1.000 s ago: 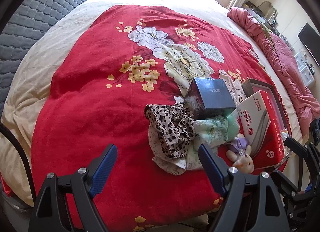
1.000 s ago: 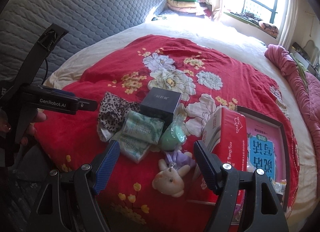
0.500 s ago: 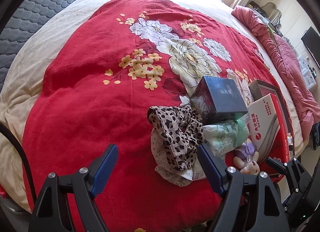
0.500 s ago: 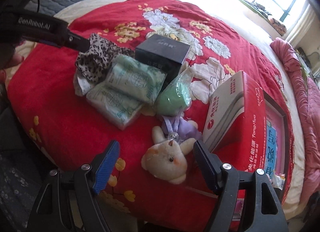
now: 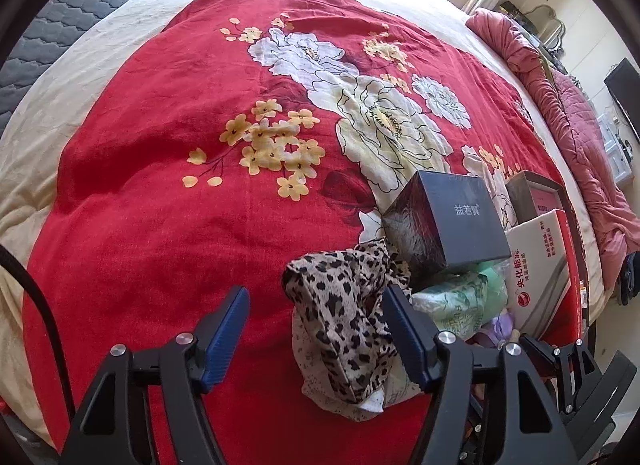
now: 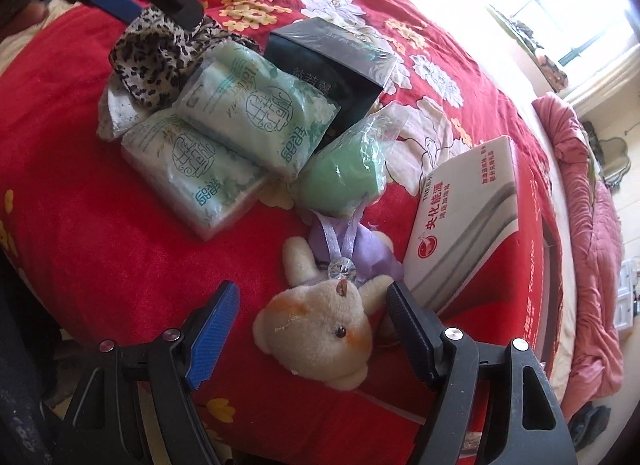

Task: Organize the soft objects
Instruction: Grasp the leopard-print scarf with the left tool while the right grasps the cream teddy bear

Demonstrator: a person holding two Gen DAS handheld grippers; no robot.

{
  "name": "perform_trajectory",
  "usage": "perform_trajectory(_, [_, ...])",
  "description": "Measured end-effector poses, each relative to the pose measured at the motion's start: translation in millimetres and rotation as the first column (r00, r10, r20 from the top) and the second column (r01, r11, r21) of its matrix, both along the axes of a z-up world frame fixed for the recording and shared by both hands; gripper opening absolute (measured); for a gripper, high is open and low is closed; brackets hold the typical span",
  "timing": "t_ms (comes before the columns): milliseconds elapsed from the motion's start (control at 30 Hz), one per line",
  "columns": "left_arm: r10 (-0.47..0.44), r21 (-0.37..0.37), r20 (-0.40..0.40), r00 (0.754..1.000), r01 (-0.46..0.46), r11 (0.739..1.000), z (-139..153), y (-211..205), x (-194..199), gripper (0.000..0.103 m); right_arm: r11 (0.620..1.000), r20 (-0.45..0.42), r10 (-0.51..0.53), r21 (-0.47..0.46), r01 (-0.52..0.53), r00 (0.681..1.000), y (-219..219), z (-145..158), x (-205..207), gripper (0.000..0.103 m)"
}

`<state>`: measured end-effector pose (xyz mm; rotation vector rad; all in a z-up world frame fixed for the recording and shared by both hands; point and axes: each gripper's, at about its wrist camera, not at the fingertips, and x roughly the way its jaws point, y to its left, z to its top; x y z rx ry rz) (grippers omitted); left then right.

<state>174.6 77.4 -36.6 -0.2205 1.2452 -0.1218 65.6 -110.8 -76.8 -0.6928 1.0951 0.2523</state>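
On the red floral bedspread (image 5: pixel 152 185) nothing is sorted yet: my left gripper (image 5: pixel 316 329) is closing around the leopard cloth (image 5: pixel 344 317) at lower centre, my right gripper (image 6: pixel 312 329) wide astride the teddy bear (image 6: pixel 320 337).

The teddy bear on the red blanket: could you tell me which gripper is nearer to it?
Right. The right gripper has its open jaws on either side of the teddy bear. The left gripper is over at the leopard cloth, its jaws closing.
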Motion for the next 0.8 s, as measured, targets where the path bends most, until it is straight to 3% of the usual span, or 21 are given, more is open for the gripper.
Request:
perform_trajectory(100, [-0.009, -0.010, -0.019, 1.000, 0.009, 1.000, -5, -2, 8, 0.056, 1.000, 0.008, 0.005, -0.012, -0.004, 1.000, 2, -2, 1, 0.078])
perform_trajectory(200, [-0.020, -0.037, -0.032, 0.999, 0.019, 0.999, -9, -3, 12, 0.038, 0.999, 0.023, 0.009, -0.031, -0.008, 1.000, 2, -3, 2, 0.074])
perform_trajectory(267, [-0.020, -0.059, -0.038, 0.999, 0.017, 0.998, -11, -3, 15, 0.034, 0.998, 0.034, 0.012, -0.062, -0.010, 0.999, 1, -5, 4, 0.061])
perform_trajectory(367, [-0.011, -0.075, -0.035, 0.999, 0.009, 0.997, -12, -2, 16, 0.018, 0.997, 0.038, 0.030, -0.078, -0.027, 0.999, 1, -6, 5, 0.058])
perform_trajectory(433, [-0.001, -0.098, -0.029, 1.000, -0.002, 0.995, -10, 1, 15, 0.015, 0.998, 0.041, 0.027, -0.066, -0.024, 0.999, -1, -5, 6, 0.054])
perform_trajectory(533, [-0.006, -0.111, -0.006, 1.000, 0.005, 0.994, -3, 2, 13, 0.011, 1.000, 0.036, 0.004, -0.005, -0.004, 0.999, -7, 5, 7, 0.046])
perform_trajectory(567, [-0.007, -0.111, 0.002, 1.000, 0.007, 0.994, 0, 2, 12, 0.011, 1.000, 0.029, -0.006, 0.027, 0.005, 1.000, -9, 10, 7, 0.038])
perform_trajectory(700, [-0.007, -0.133, 0.046, 0.999, 0.013, 0.991, 18, 2, 5, 0.010, 0.989, 0.012, -0.053, 0.142, 0.051, 0.999, -20, 26, 9, 0.038])
perform_trajectory(800, [-0.012, -0.137, 0.080, 0.997, 0.023, 0.990, 32, -1, 0, 0.010, 0.957, -0.022, -0.108, 0.268, 0.110, 0.994, -32, 39, 11, 0.038])
